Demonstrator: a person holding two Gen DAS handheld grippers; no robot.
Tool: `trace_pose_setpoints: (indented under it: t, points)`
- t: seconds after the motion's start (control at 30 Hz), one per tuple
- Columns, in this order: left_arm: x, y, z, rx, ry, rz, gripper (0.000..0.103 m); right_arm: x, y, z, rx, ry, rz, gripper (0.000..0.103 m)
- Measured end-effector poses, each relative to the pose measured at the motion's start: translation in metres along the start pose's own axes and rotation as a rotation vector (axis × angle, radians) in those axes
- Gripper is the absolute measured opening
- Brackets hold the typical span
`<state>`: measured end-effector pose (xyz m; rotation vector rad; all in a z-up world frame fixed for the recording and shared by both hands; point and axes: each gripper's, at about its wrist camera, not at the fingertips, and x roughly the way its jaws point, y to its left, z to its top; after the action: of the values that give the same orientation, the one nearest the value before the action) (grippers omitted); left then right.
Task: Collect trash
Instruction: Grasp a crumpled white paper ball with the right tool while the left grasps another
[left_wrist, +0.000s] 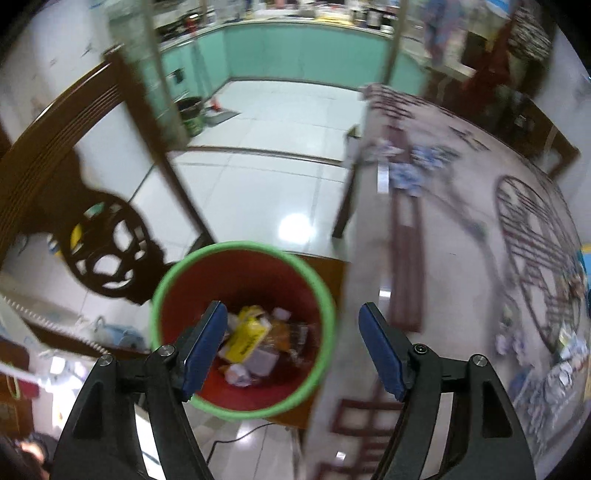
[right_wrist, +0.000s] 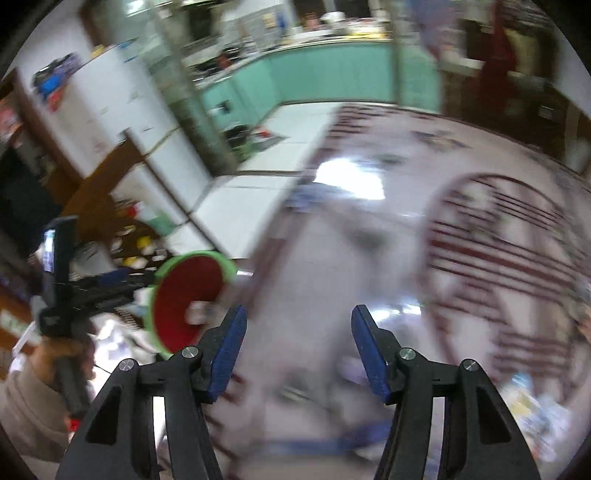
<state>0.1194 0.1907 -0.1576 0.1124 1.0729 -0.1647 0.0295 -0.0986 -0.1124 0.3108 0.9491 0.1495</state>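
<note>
A red bin with a green rim stands beside the table, seen from above in the left wrist view. Inside lie a yellow wrapper and several paper scraps. My left gripper hangs open over the bin's right half, nothing between its blue pads. Blue-and-white crumpled paper lies on the patterned table. In the blurred right wrist view my right gripper is open and empty over the table. The bin is to its left, with a pale scrap showing inside.
A carved dark wooden chair stands left of the bin, which rests on a brown wooden surface. More wrappers lie near the table's right edge. A person's hand holds the left gripper's handle. Behind is a tiled floor and green kitchen counters.
</note>
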Motion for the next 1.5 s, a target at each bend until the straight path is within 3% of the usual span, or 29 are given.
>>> trace_pose_setpoints:
  t: [0.2, 0.33, 0.53, 0.6, 0.77, 0.87, 1.13, 1.2, 1.23, 1.27, 1.5]
  points:
    - [-0.017, -0.07, -0.006, 0.097, -0.002, -0.079, 0.075, -0.049, -0.122, -0.038, 0.156, 0.009, -0.266, 0.058]
    - [-0.027, -0.136, -0.026, 0.19, 0.036, -0.164, 0.078, -0.06, -0.198, -0.07, 0.268, 0.066, -0.344, 0.058]
    - [-0.032, -0.24, -0.073, 0.287, 0.156, -0.35, 0.079, -0.042, -0.262, -0.109, 0.377, 0.131, -0.283, 0.058]
    - [-0.032, -0.268, -0.086, 0.324, 0.191, -0.372, 0.079, -0.03, -0.277, -0.12, 0.392, 0.161, -0.275, 0.058]
    - [-0.028, -0.319, -0.113, 0.376, 0.263, -0.407, 0.079, -0.016, -0.301, -0.132, 0.404, 0.16, -0.194, 0.057]
    - [-0.019, -0.331, -0.12, 0.354, 0.315, -0.432, 0.079, -0.023, -0.308, -0.133, 0.406, 0.132, -0.166, 0.045]
    - [0.011, -0.349, -0.119, 0.239, 0.362, -0.477, 0.079, -0.064, -0.314, -0.122, 0.418, 0.031, -0.146, 0.042]
    - [0.02, -0.353, -0.121, 0.219, 0.39, -0.488, 0.073, -0.073, -0.313, -0.121, 0.412, 0.016, -0.141, 0.042]
    - [0.018, -0.353, -0.12, 0.219, 0.37, -0.494, 0.066, -0.075, -0.312, -0.119, 0.411, 0.009, -0.138, 0.042]
    - [0.017, -0.354, -0.12, 0.217, 0.374, -0.512, 0.051, -0.078, -0.311, -0.118, 0.413, 0.002, -0.134, 0.042]
    - [0.002, -0.339, -0.114, 0.193, 0.338, -0.511, 0.049, -0.098, -0.299, -0.108, 0.403, -0.049, -0.109, 0.042]
